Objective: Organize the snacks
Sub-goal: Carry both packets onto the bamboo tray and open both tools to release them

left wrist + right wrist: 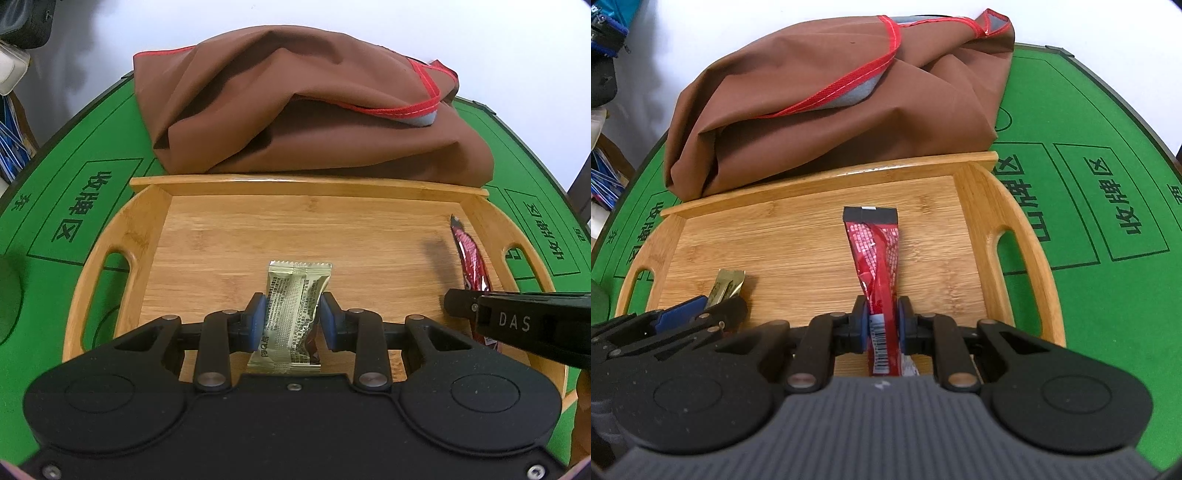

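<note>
A gold foil snack packet sits pinched between the blue pads of my left gripper, over the floor of a wooden tray. My right gripper is shut on a long red snack stick, whose black end points toward the tray's far wall. The left wrist view shows the red stick at the tray's right side, with the right gripper's black body over it. From the right wrist view, the gold packet peeks out beside the left gripper's fingers.
A crumpled brown cloth bag with red trim lies just behind the tray on the green felt table. The tray has cut-out handles at both ends. Clutter stands off the table at the far left.
</note>
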A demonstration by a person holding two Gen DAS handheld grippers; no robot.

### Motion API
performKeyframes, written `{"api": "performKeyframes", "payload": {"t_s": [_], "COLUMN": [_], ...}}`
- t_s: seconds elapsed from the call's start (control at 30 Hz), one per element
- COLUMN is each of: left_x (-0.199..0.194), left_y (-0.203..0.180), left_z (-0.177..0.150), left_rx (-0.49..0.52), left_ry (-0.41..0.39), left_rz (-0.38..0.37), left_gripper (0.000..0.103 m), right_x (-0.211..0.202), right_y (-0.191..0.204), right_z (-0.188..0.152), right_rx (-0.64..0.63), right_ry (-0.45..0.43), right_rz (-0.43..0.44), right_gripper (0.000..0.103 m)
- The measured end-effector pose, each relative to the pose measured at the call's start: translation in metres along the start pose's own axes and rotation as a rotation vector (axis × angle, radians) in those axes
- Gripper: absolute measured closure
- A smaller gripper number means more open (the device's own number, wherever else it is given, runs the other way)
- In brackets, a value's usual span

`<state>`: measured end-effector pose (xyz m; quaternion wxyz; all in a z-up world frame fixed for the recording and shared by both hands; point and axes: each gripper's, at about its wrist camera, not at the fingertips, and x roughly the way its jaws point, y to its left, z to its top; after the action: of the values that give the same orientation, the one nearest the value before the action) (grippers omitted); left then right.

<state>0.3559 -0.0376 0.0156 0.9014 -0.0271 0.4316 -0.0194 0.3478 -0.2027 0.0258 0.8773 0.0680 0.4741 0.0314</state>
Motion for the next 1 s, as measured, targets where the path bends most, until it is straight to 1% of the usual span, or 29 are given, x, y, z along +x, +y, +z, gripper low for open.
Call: {"api": "performKeyframes", "payload": {"t_s": [0.07,0.17,0.2,0.23,0.3,0.4,0.5,0.57,0.6,0.63,0.67,0.73,0.8,0.87,0.93,1.0], "left_x": [0.0,0.0,0.0,0.001,0.001,0.0,-0.004,-0.008,-0.011,-0.013,-0.017,-0.025,-0.033,-0.042,-0.052,-0.063], "left_y": [0.0,0.0,-0.001,-0.001,0.0,0.002,0.002,0.002,0.002,0.002,0.003,0.003,0.003,0.006,0.009,0.012], "left_z": [0.0,0.0,0.0,0.0,0.0,-0.001,-0.002,-0.002,-0.003,-0.004,-0.005,-0.007,-0.009,-0.012,-0.016,-0.021], "left_rx": [0.002,0.01,0.013,0.015,0.016,0.015,0.026,0.038,0.045,0.049,0.054,0.064,0.077,0.081,0.076,0.072], "left_ry": [-0.003,-0.004,-0.005,-0.007,-0.009,-0.008,-0.022,-0.037,-0.045,-0.052,-0.062,-0.085,-0.101,-0.118,-0.136,-0.146], "left_rz": [0.0,0.006,0.014,0.019,0.027,0.029,0.038,0.05,0.055,0.057,0.056,0.056,0.06,0.058,0.042,0.019], "left_gripper": [0.072,0.071,0.071,0.071,0.07,0.067,0.056,0.044,0.041,0.032,0.023,0.018,0.017,0.01,0.008,0.005], "right_x": [0.0,0.0,0.0,0.0,-0.001,-0.002,-0.004,-0.006,-0.008,-0.01,-0.012,-0.018,-0.025,-0.033,-0.04,-0.048], "right_y": [0.0,0.0,0.001,0.001,0.002,0.003,0.003,0.003,0.003,0.003,0.004,0.005,0.006,0.005,0.002,0.0], "right_z": [-0.001,-0.001,-0.001,-0.002,-0.002,-0.004,-0.005,-0.006,-0.007,-0.008,-0.009,-0.012,-0.015,-0.018,-0.022,-0.027], "right_rx": [-0.007,-0.011,-0.013,-0.016,-0.023,-0.031,-0.033,-0.035,-0.038,-0.044,-0.049,-0.062,-0.076,-0.083,-0.088,-0.097], "right_ry": [-0.003,-0.007,-0.007,-0.009,-0.009,-0.01,-0.017,-0.022,-0.024,-0.026,-0.029,-0.043,-0.059,-0.077,-0.093,-0.109], "right_rz": [0.001,0.004,0.005,0.006,0.006,0.005,0.01,0.016,0.018,0.021,0.025,0.031,0.032,0.034,0.044,0.06], "right_gripper": [0.084,0.077,0.067,0.063,0.061,0.06,0.058,0.052,0.047,0.044,0.043,0.039,0.036,0.033,0.027,0.024]}}
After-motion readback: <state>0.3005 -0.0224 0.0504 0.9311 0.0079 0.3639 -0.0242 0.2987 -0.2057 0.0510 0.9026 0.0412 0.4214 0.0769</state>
